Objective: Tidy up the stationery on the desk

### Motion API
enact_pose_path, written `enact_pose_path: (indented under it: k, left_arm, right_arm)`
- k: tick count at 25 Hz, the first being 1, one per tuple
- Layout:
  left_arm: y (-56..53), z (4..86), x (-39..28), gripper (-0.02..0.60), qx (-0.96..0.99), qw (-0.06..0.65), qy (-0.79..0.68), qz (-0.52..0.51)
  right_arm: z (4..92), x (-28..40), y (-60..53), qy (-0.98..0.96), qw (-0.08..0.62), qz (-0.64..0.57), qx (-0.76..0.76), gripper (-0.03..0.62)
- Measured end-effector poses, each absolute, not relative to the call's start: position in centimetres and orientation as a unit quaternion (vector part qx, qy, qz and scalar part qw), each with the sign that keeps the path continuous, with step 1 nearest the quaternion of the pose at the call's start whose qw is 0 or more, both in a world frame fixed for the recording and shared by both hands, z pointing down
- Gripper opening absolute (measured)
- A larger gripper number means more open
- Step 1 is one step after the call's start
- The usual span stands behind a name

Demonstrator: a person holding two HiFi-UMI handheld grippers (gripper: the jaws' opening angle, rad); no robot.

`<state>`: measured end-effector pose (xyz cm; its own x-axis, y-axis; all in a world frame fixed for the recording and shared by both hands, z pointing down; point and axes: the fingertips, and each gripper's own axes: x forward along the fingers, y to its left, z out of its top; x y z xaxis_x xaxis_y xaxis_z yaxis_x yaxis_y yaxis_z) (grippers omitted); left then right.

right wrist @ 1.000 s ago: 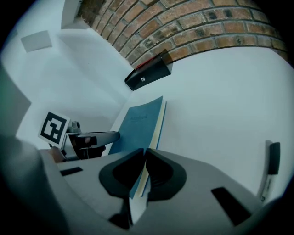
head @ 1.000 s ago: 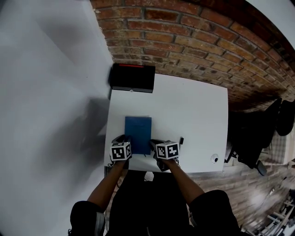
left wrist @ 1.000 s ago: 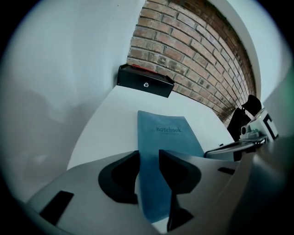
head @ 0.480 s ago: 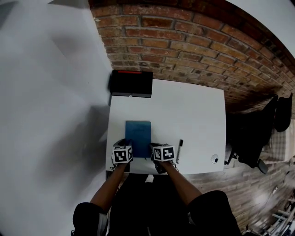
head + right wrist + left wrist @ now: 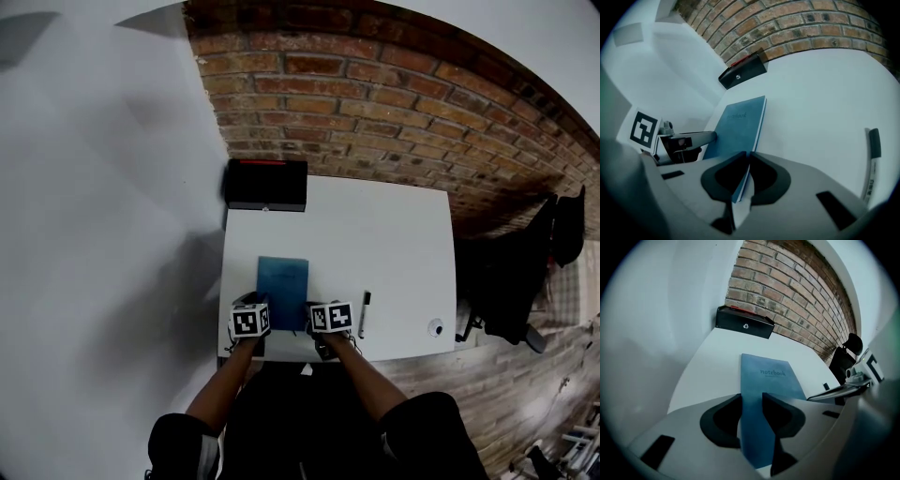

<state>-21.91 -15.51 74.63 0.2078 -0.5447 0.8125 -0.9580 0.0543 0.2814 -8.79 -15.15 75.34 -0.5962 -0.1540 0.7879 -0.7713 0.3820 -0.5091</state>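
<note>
The white desk point(image 5: 394, 234) stood against a brick wall point(image 5: 375, 103), with a white wall along its left side. A blue notebook point(image 5: 284, 281) lay on the left half of the desk, its long sides running away from the person and its cover lettering reading "notebook". Its near end reached the front edge of the desk, where both tools met it.

The left gripper point(image 5: 752, 404) was closed on the near left part of the notebook; the blue cover filled the gap between its two dark jaw pads and touched both. The right gripper point(image 5: 747, 161) was pressed onto the near right corner, its jaws almost together with the thin edge and white page block pinched between them. Whether the near end was raised off the desk could not be determined.

A black marker pen point(image 5: 363, 314) lay just to the right of the right gripper, roughly parallel to the notebook and apart from it. A black box point(image 5: 266, 185) with a red strip along its top sat at the far left corner of the desk, against the brick wall and well apart from the notebook. A small round fitting point(image 5: 435, 327) was noted near the front right corner. A black office chair point(image 5: 525, 281) stood on the floor to the right of the desk.
</note>
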Motion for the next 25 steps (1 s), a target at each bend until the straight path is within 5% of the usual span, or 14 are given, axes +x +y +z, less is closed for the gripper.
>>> enact_pose_path:
  k: [12,21,25]
  left_arm:
    - [-15.3,74.3,-22.4,0.146,0.659,0.429,-0.567,0.246]
    - [-17.6,67.1,-20.4,0.141,0.72,0.316,-0.582,0.205]
    - [-18.7,63.8,-17.5,0.07,0.758,0.278,-0.56,0.185]
  right_arm:
    - [75.1,-8.9,-15.5,-0.76,0.325,0.471,0.308,0.038]
    - [67.4,-4.0,-18.3,-0.821,0.245,0.347,0.382,0.034]
    - [66.6,1.7,-18.2,-0.804,0.235,0.311,0.449,0.027]
